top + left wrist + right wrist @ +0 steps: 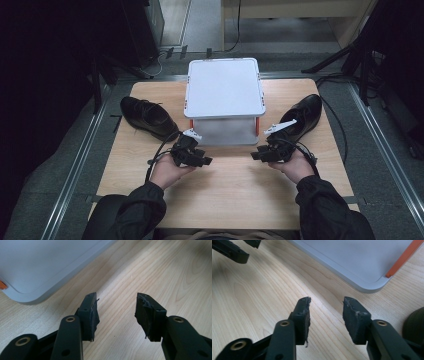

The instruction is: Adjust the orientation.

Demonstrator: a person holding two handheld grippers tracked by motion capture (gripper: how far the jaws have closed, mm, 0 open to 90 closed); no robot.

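Grippers rest low over the wooden table (225,190), each held in one hand just in front of the grey shelf stand (224,87), which serves as the landmark. Left gripper (202,160) sits at the stand's front left corner; its jaws are spread wide with nothing between them, and bare wood shows in the gap in the left gripper view. Right gripper (256,154) sits at the stand's front right corner; its jaws are likewise spread and empty.

Left of the stand lies a black shoe (147,117), toe pointing toward the stand's front left corner, near the left gripper but not between its jaws. Right of the stand lies a second black shoe (302,117), close behind the right gripper; its dark edge appears at the lower right of the right gripper view (414,327), beside the jaw and apart from it.

The stand's base plate (362,260) with an orange post (402,258) lies ahead of the right gripper's jaws.
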